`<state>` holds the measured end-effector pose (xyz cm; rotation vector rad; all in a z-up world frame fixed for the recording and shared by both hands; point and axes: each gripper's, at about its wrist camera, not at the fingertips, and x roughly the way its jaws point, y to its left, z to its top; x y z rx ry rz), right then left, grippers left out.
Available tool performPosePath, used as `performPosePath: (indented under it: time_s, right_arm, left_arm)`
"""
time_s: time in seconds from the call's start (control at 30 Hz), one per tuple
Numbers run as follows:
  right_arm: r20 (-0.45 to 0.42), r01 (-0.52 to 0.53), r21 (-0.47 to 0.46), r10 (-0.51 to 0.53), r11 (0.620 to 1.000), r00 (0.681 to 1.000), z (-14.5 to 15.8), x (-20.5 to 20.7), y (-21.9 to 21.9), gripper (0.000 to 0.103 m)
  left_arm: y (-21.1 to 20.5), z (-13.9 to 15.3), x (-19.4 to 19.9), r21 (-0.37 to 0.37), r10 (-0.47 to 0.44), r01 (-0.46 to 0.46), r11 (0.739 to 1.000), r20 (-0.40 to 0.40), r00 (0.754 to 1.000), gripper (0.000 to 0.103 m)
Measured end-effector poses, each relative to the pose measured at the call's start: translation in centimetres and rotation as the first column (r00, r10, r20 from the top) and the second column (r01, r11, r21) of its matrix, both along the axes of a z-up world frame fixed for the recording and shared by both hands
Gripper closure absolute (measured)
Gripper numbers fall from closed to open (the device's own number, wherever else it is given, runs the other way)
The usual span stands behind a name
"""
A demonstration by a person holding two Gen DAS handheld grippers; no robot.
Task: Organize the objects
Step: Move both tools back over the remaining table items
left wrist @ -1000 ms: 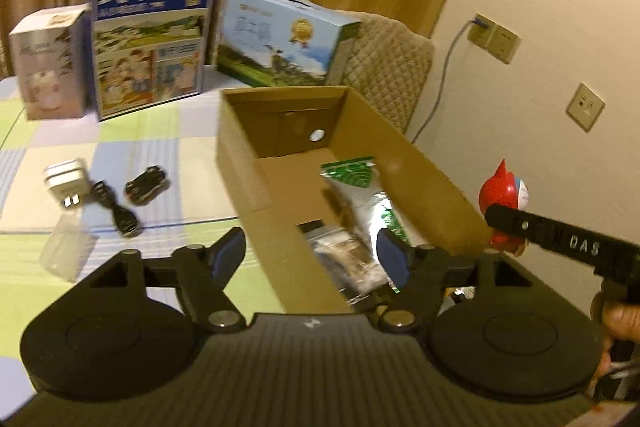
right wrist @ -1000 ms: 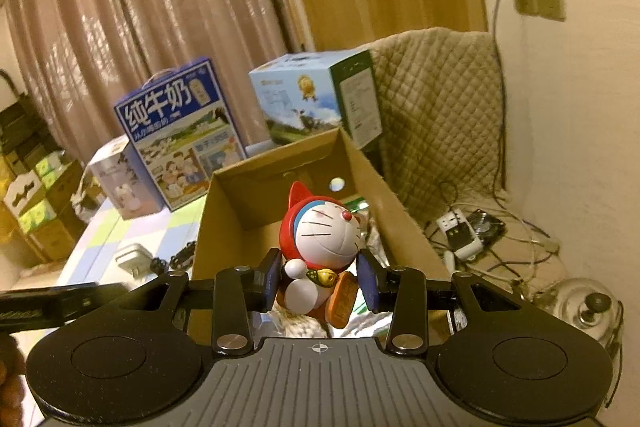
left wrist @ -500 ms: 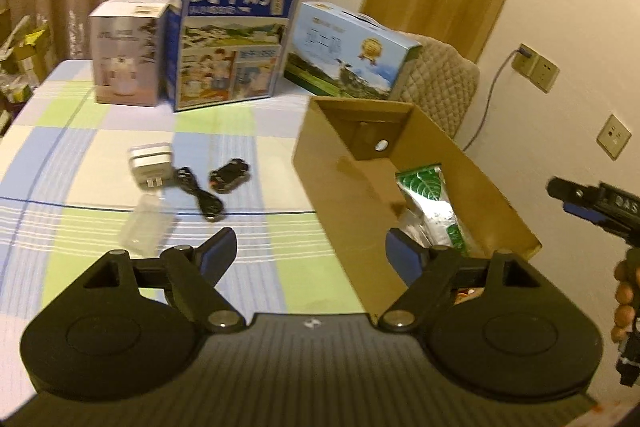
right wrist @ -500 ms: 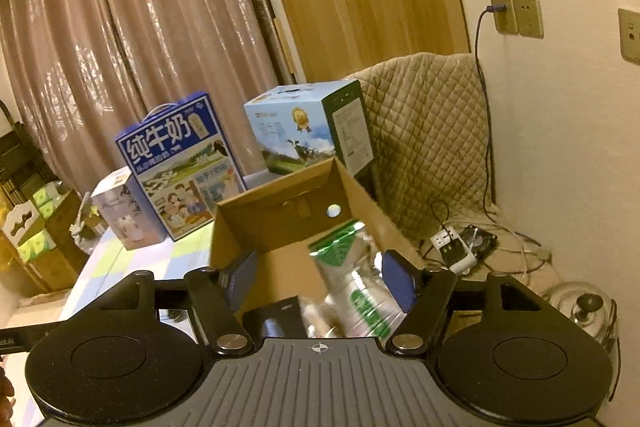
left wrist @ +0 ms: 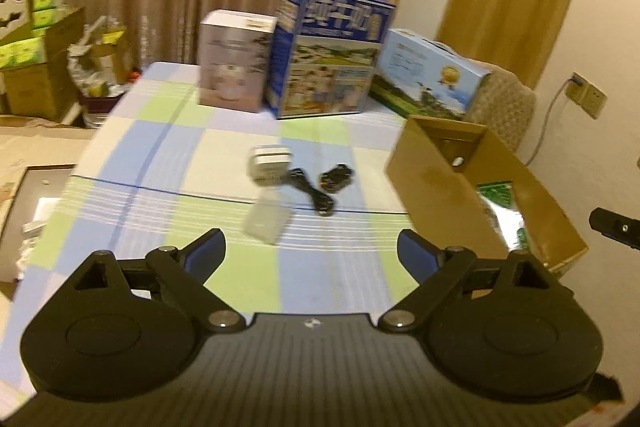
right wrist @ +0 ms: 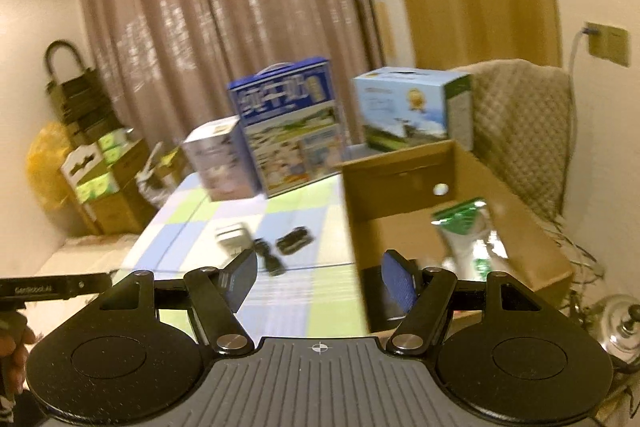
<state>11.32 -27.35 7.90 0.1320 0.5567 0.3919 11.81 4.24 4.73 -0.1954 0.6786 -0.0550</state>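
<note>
The left wrist view alone shows a clear plastic case (left wrist: 266, 223) lying flat on the worktop (left wrist: 160, 163), well left of the cardboard box (left wrist: 436, 183), nearer the camera than the white charger (left wrist: 269, 165). The right wrist view alone looks deep into that box: a green-and-white glossy packet (right wrist: 464, 227) leans against its far right wall, a dark item beside it is too blurred to name, and a round hole pierces the box's end wall. A metal kettle lid (right wrist: 618, 323) shows on the floor to the right of the box.

The box is plain brown corrugated board, open-topped and rectangular. The worktop wears a checked cloth of pale blue, green and white. Left of the box lie the blocky charger, a coiled black cable (left wrist: 310, 189) and a small black toy car (left wrist: 336, 178), close together. Behind the box stand three printed cartons: a tall blue milk carton (left wrist: 332, 55) with a handle, a lower light-blue one (left wrist: 430, 85), and a white one (left wrist: 234, 63).

The left claw (left wrist: 311, 253) is released, its blue-padded fingers having just spread wider, with nothing between them. The right claw (right wrist: 320, 275) is likewise released and empty, hanging over the box's near left wall.
</note>
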Motion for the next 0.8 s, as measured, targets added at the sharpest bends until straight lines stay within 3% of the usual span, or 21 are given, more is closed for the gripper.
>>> performPosePath:
  time_s: [0.47, 0.8]
  right_arm:
    - [-0.003, -0.107, -0.051, 0.107, 0.993, 0.994, -0.6, -2.7, 4.8, 0.037]
    - [-0.036, -0.148, -0.054, 0.147, 0.987, 0.989, -3.2, 0.2, 7.1, 0.037]
  left_arm:
    - [4.4, 0.9, -4.1, 0.036, 0.058, -0.058, 0.998, 0.008, 0.998, 0.007]
    - [4.6, -0.6, -1.9, 0.061, 0.054, -0.053, 0.997, -0.021, 0.998, 0.003]
